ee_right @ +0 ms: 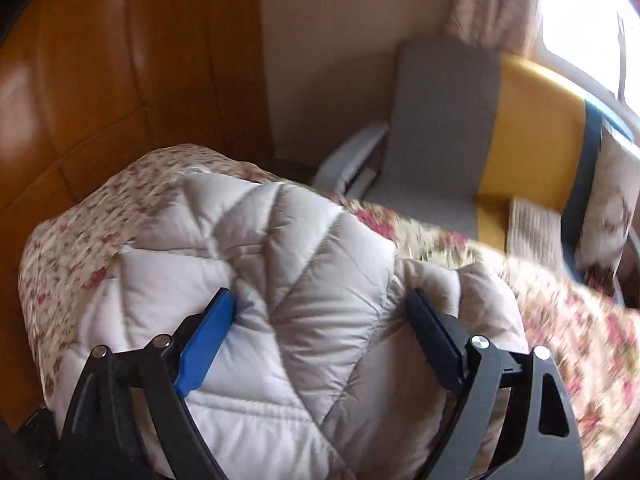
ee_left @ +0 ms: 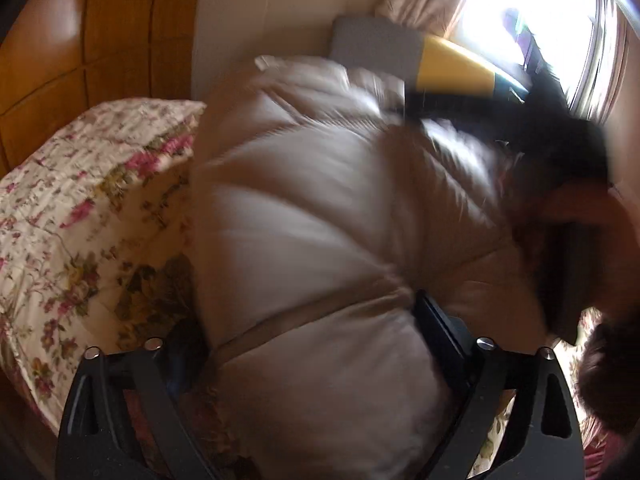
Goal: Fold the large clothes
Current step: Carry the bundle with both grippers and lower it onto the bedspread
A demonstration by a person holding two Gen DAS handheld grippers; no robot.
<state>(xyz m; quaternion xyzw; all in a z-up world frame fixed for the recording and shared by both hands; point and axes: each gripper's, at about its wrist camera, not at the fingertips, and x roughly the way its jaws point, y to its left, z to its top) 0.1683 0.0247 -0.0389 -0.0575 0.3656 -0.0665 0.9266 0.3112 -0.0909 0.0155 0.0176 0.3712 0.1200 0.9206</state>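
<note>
Where jacket (ee_right: 256, 280) lies, floral quilt (ee_right: 72, 240), chair (ee_right: 436, 128)

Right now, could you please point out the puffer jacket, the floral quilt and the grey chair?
puffer jacket (ee_right: 280, 280): right wrist view, quilted panel.
floral quilt (ee_left: 80, 208): left wrist view, bare top.
grey chair (ee_right: 444, 112): right wrist view, backrest.

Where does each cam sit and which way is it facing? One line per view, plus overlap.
Left wrist: on the left gripper, angled down at the puffy jacket on the floral quilt; both open fingers show, the jacket between them.
Right wrist: on the right gripper, angled down at the same jacket, grey chair behind; both open fingers show.
Shared: jacket, quilt, chair, wooden panelling, window.
</note>
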